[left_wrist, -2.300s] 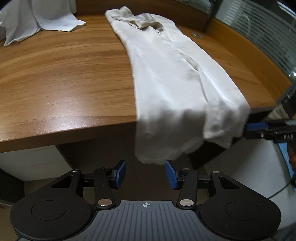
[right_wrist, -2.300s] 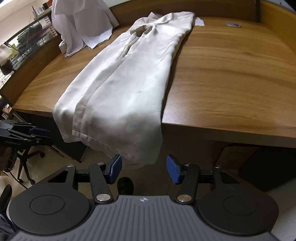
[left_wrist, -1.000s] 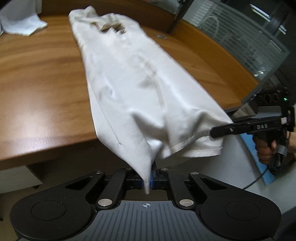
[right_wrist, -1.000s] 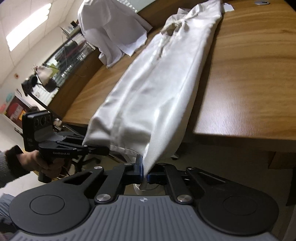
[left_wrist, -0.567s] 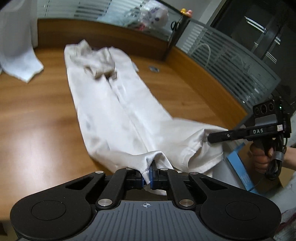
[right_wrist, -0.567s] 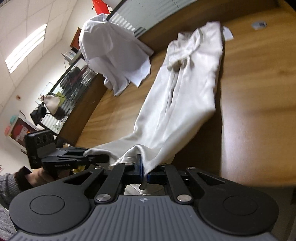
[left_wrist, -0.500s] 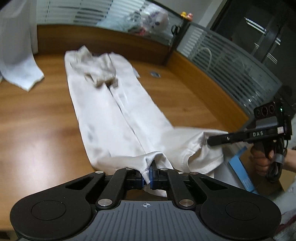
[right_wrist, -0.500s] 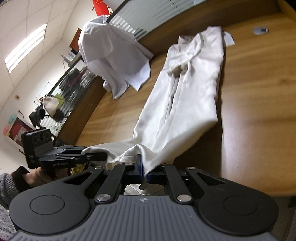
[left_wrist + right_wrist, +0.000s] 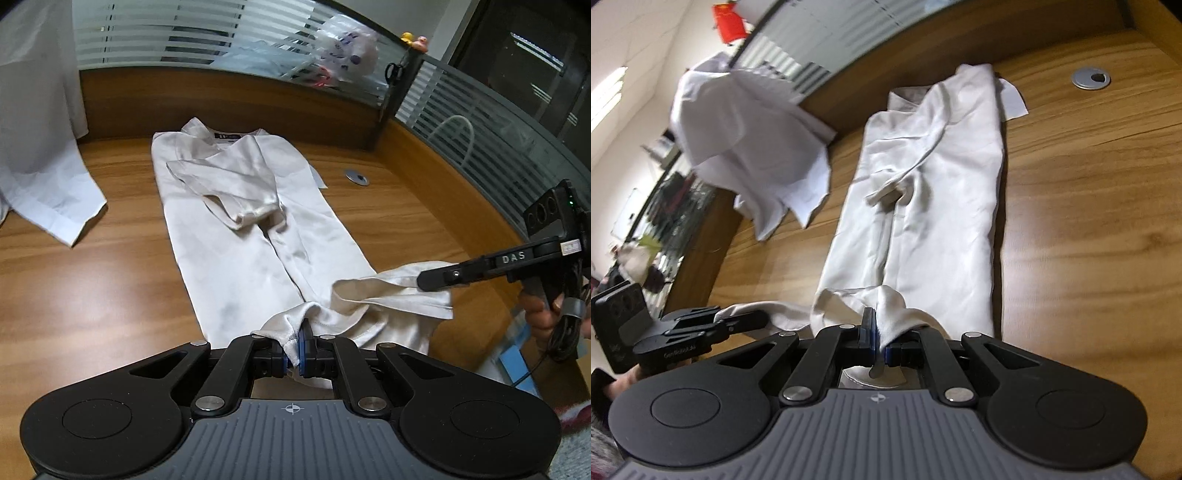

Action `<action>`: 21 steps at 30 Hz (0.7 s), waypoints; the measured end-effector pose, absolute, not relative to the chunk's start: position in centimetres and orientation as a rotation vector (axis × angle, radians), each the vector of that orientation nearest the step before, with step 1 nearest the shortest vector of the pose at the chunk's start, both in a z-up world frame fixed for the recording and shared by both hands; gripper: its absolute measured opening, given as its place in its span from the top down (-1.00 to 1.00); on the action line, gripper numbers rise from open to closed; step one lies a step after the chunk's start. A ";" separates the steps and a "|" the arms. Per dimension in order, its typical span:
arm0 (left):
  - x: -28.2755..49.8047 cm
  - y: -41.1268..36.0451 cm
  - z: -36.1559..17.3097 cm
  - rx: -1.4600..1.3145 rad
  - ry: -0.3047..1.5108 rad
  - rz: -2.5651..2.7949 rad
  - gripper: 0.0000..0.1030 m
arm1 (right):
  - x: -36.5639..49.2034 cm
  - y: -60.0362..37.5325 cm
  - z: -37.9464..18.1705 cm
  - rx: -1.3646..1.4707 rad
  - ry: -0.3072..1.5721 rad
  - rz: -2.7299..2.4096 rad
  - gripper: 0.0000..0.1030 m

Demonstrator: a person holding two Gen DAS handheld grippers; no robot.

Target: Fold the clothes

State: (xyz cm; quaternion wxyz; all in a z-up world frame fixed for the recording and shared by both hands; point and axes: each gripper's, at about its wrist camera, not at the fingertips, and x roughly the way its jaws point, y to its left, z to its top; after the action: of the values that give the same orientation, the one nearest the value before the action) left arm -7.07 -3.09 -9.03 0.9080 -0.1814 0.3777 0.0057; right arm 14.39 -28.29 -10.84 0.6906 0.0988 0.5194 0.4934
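Left wrist view first: my left gripper (image 9: pixel 294 350) is clenched on the near hem of the cream garment (image 9: pixel 236 236), a pinch of fabric squeezed between its blue pads (image 9: pixel 303 345) and bunched up just above them. Off to the right in the same view my right gripper (image 9: pixel 424 282) comes in side-on, its black fingers closed on the other hem corner, with the person's hand (image 9: pixel 546 314) wrapped around its handle and a cable hanging from it. Between the two grips the hem sags in a loose fold, lifted off the wood.

From the right wrist camera I see the matching picture: the right gripper (image 9: pixel 879 341) is clamped on the garment (image 9: pixel 931 192), cloth rising in a hump directly over the pads, and the left gripper (image 9: pixel 753 319) sits at the lower left, shut on its corner of the hem.

Beyond the lifted hem the rest of the garment lies flat along the wooden table (image 9: pixel 74 288), running away from me to its collar near the far raised edge, with a sleeve folded across the chest. A second white garment (image 9: pixel 40 158) hangs and spills onto the table at the left, apart from the first. A round metal cable grommet (image 9: pixel 357 177) is set into the tabletop to the right of the garment.
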 end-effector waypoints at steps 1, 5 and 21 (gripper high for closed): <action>-6.3 -2.5 -9.1 -0.371 0.783 0.001 0.86 | 15.0 -27.7 -10.9 0.220 1.166 1.092 0.91; -3.1 0.0 -9.9 -0.348 0.819 -0.041 0.86 | 17.8 -25.1 -11.9 0.237 1.196 1.050 0.91; 4.1 6.6 -13.1 -0.560 0.908 -0.077 0.60 | 24.6 -22.1 -15.2 0.423 1.350 0.855 0.33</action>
State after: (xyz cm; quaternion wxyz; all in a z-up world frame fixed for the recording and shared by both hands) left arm 4.08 6.61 -13.07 0.8603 -0.2670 0.4327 -0.0365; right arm 24.62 -22.05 -15.23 0.6774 0.1883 0.6007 0.3805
